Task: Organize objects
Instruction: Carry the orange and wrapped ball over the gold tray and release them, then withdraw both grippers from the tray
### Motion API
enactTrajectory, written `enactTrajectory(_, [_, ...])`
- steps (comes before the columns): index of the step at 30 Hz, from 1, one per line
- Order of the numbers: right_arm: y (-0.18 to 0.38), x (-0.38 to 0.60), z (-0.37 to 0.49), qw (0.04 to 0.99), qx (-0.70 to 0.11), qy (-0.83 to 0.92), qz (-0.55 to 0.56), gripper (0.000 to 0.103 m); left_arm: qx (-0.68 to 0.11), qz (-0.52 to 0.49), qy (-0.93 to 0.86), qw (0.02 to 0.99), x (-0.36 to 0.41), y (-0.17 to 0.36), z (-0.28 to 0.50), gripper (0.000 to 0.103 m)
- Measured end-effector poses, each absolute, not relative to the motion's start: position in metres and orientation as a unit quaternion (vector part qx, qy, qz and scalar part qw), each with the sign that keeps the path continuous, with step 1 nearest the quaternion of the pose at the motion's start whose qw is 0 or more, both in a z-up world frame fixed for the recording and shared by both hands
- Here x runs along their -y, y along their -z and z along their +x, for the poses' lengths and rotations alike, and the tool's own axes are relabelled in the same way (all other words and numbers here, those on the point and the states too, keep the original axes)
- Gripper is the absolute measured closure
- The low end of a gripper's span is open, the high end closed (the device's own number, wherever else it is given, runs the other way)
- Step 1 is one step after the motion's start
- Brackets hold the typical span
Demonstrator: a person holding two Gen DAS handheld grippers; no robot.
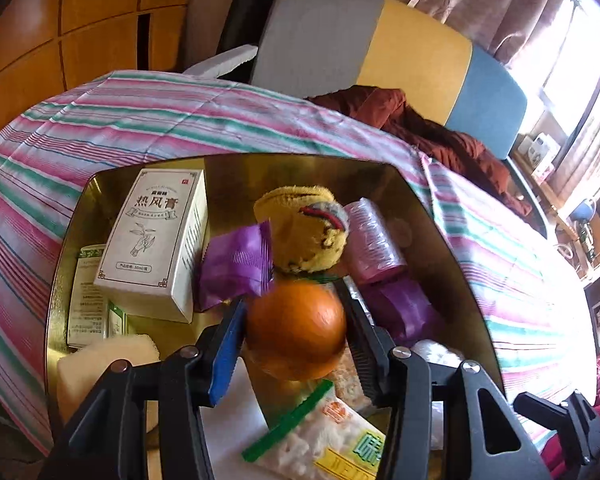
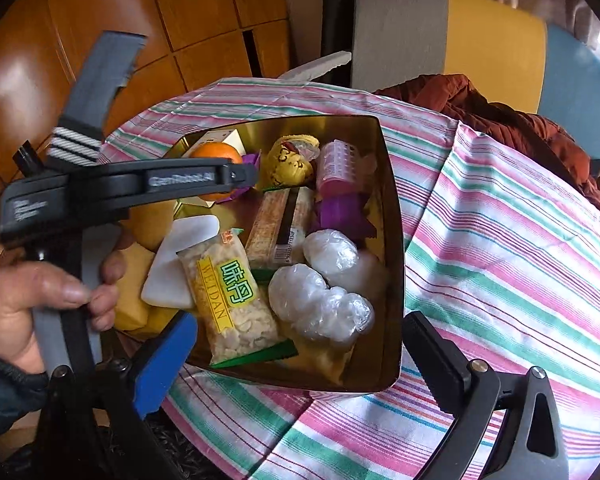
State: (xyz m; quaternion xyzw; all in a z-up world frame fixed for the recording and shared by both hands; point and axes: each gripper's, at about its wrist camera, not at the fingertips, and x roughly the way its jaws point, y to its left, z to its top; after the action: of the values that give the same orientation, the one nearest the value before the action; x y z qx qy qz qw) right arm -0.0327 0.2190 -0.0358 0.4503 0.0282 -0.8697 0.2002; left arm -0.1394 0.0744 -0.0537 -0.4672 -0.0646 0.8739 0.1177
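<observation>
The orange point(image 1: 296, 328) I carry in my left gripper point(image 1: 296, 332) is round and smooth, so it could slip from the pads or knock the purple packet point(image 1: 236, 266) as I lower it into the crowded gold tin point(image 1: 440, 240) at frame centre. That gripper is clamped on the orange, partly closed; my right gripper point(image 2: 300, 356) stands wide apart, holding nothing, at the tin's near edge on the striped worktop point(image 2: 500, 240).

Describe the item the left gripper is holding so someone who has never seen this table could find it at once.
On the striped tablecloth sits a gold tin crammed with snacks and boxes. Over its middle, the left gripper is shut on an orange, beside a purple wrapper and a yellow plush toy. It is the only smooth, round, unwrapped fruit there.
</observation>
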Motion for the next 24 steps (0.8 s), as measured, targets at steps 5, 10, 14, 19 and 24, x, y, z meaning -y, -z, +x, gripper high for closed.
enactTrajectory(5, [0.035, -0.221, -0.032, 0.196, -0.025, 0.872, 0.447, 0.000, 0.054, -0.450, -0.884, 0.114, -0.072, 0.045, -0.131, 0.051])
enactTrajectory(10, [0.031, -0.221, -0.031, 0.188, -0.025, 0.879, 0.437, 0.000, 0.042, -0.434, -0.894, 0.101, -0.067, 0.036, -0.115, 0.051])
enactTrajectory(14, [0.032, -0.219, -0.031, 0.182, -0.028, 0.880, 0.438, 0.000, 0.036, -0.415, -0.905, 0.082, -0.061, 0.026, -0.099, 0.051])
enactTrajectory(19, [0.031, -0.222, -0.030, 0.162, -0.023, 0.885, 0.435, 0.000, 0.030, -0.390, -0.918, 0.064, -0.055, 0.012, -0.079, 0.051])
enactTrajectory(24, [0.027, -0.229, -0.028, 0.130, -0.016, 0.897, 0.422, 0.000, 0.025, -0.374, -0.926, 0.045, -0.054, 0.002, -0.060, 0.043])
